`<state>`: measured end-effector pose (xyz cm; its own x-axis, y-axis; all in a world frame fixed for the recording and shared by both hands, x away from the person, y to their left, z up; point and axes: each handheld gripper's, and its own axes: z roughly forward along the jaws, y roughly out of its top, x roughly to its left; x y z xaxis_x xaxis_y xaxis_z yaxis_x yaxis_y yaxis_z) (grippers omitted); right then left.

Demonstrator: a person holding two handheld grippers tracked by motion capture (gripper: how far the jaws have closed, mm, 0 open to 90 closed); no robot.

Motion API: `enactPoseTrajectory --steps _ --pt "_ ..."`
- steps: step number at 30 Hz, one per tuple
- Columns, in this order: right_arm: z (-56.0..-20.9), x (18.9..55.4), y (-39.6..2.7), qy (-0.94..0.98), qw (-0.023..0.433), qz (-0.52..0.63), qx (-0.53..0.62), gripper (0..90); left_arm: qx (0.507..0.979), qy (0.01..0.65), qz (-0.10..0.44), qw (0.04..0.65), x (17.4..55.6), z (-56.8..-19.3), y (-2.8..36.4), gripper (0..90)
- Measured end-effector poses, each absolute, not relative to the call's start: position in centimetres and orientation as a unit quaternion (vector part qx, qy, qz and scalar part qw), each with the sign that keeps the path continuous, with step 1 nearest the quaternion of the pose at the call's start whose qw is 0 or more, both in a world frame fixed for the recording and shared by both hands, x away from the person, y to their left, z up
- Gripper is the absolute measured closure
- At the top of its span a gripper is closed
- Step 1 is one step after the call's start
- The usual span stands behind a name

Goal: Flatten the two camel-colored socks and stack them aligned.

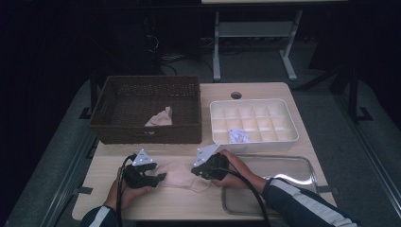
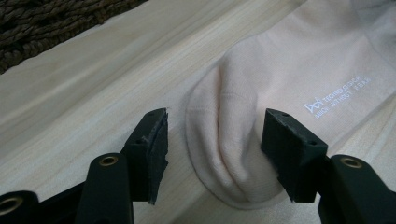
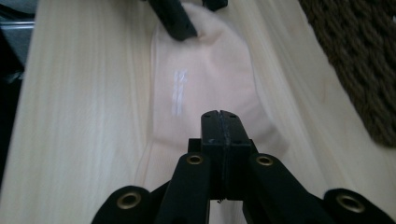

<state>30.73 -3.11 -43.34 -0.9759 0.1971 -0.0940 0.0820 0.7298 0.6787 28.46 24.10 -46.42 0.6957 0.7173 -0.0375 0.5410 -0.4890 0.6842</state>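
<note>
A pale pink sock with small white print lies flat on the wooden table between my two grippers. My left gripper is at its left end. In the left gripper view the left gripper stands open, jaws astride the rounded, creased toe of the sock, pads not pressing it. My right gripper is at the sock's right end. In the right gripper view the right gripper is shut, tips low over the sock; I cannot tell whether fabric is pinched. Across it stands the left gripper's finger.
A dark wicker basket at the back left holds another pink sock. A white divided organizer at the back right has a white folded item in one front cell. A metal tray lies under my right forearm.
</note>
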Motion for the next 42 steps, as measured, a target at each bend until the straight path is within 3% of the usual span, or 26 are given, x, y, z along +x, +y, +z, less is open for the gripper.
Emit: enactPoseTrajectory --steps 7,12,16,42 --pt "-45.5 31.4 -0.7 0.936 0.072 0.336 0.081 86.4 0.851 0.371 0.114 0.353 28.4 -46.3 23.8 49.2" --pt "-45.8 31.7 -0.9 0.938 0.064 0.328 0.091 86.5 0.854 0.364 0.094 0.360 28.3 -46.3 23.8 70.3" --pt "-45.8 31.8 -1.1 0.940 0.051 0.323 0.097 86.5 0.854 0.360 0.074 0.369 28.3 -46.2 23.8 79.0" --pt "-45.8 32.3 -0.1 0.940 0.060 0.325 0.078 79.7 0.804 0.327 0.031 0.496 28.0 -43.6 22.5 80.4"
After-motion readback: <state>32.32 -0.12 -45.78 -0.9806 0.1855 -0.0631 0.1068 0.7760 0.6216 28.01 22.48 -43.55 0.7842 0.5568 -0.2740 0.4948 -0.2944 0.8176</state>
